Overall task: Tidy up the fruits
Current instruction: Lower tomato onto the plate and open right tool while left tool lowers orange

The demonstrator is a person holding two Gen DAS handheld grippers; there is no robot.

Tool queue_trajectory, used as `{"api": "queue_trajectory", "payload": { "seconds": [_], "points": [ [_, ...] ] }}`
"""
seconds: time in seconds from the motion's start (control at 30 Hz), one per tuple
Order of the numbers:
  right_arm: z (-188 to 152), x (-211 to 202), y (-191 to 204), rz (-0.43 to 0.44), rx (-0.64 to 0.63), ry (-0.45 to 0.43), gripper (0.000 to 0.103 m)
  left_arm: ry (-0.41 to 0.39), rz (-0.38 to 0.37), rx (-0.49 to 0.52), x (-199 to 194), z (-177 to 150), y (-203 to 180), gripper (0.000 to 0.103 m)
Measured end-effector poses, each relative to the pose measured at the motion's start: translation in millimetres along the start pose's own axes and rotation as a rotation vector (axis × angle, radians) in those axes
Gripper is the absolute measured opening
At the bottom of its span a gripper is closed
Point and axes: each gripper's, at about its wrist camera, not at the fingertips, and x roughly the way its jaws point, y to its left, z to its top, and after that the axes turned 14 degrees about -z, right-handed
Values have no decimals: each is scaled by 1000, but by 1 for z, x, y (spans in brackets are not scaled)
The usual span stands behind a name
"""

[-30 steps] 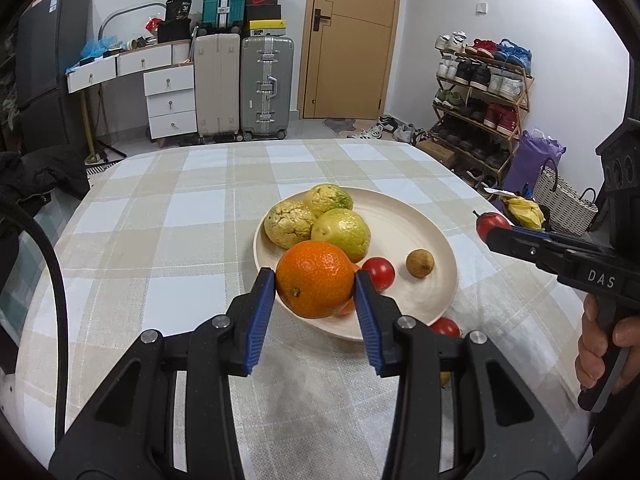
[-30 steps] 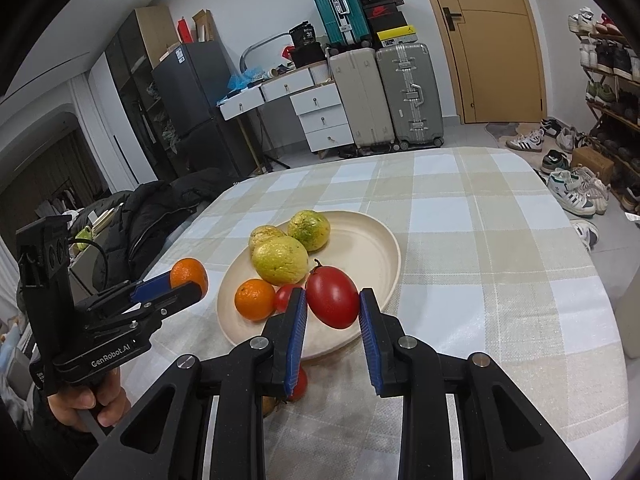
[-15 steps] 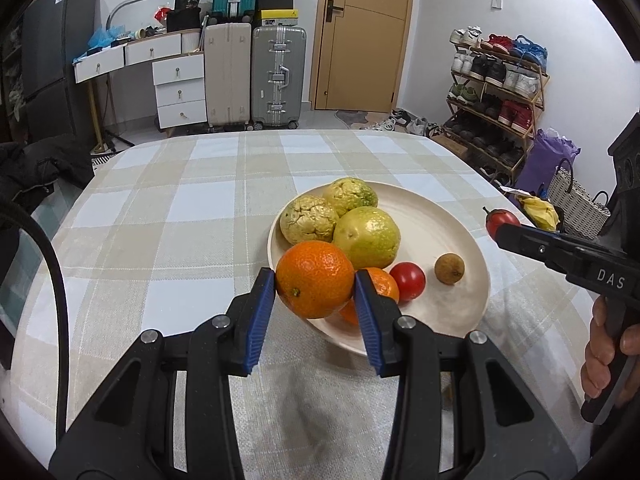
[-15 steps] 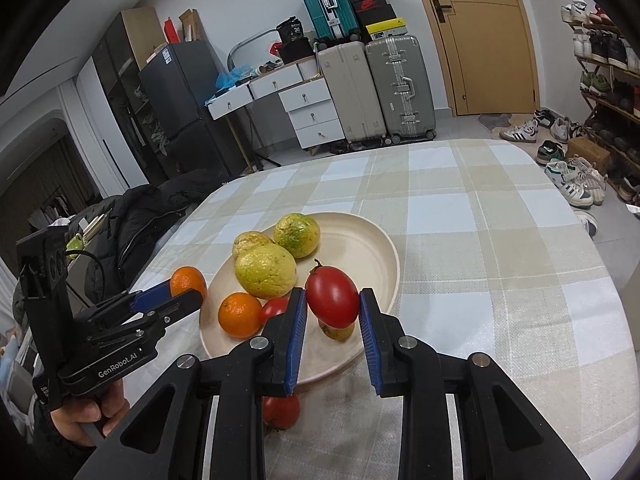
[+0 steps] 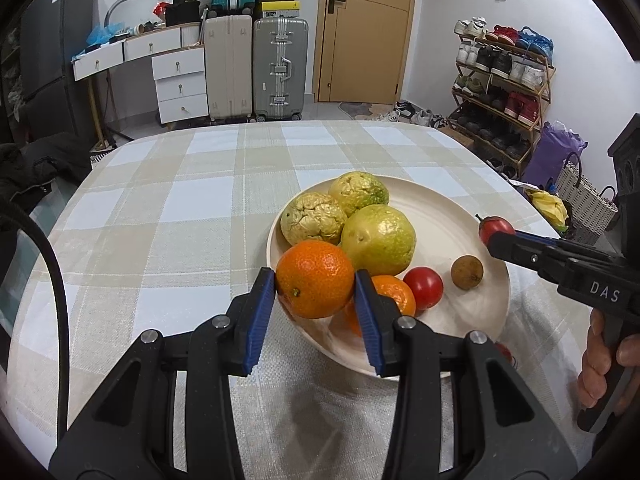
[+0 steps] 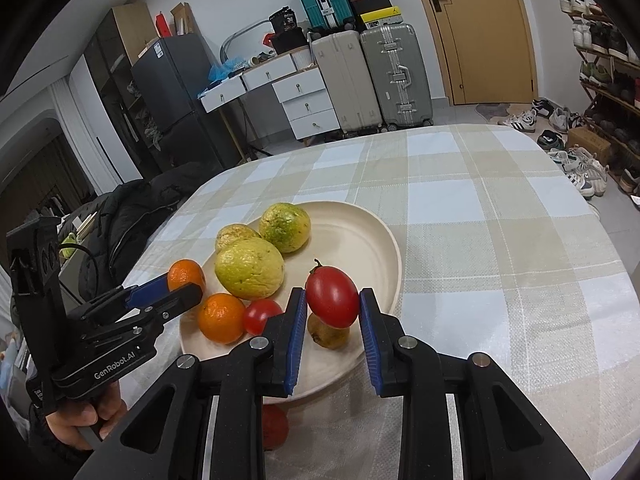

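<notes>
My left gripper [image 5: 315,282] is shut on an orange [image 5: 315,279] and holds it over the near left rim of the cream plate [image 5: 464,220]. My right gripper [image 6: 333,300] is shut on a red tomato [image 6: 332,297] above the plate's [image 6: 380,240] near right part; it also shows in the left wrist view [image 5: 495,229]. On the plate lie three yellow-green fruits [image 5: 378,240], a second orange [image 6: 221,318], a small tomato [image 5: 423,288] and a brown longan [image 5: 467,272]. Another red tomato [image 6: 274,426] lies on the cloth just in front of the plate.
The plate sits on a table with a beige and white checked cloth [image 5: 180,216]. A dark jacket [image 6: 132,216] lies off the table's left edge. Suitcases, drawers and a shoe rack stand far behind.
Both grippers have moved forward towards the plate with their fruit, so the plate now appears closer. Both grips are unchanged.
</notes>
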Motion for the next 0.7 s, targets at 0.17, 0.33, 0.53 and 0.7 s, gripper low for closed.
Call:
{"api": "queue_trajectory", "payload": {
  "seconds": [0.17, 0.33, 0.53, 0.7],
  "points": [
    [1, 8, -3, -10, 8, 4, 27, 1, 2, 1, 2, 1, 1, 37],
    [0, 10, -4, -11, 12, 14, 27, 1, 2, 2, 2, 1, 1, 37],
    [1, 13, -5, -18, 13, 18, 27, 5, 4, 0, 8, 3, 5, 38],
    [1, 10, -4, -37, 8, 6, 32, 6, 3, 2, 9, 2, 5, 38]
  ]
}}
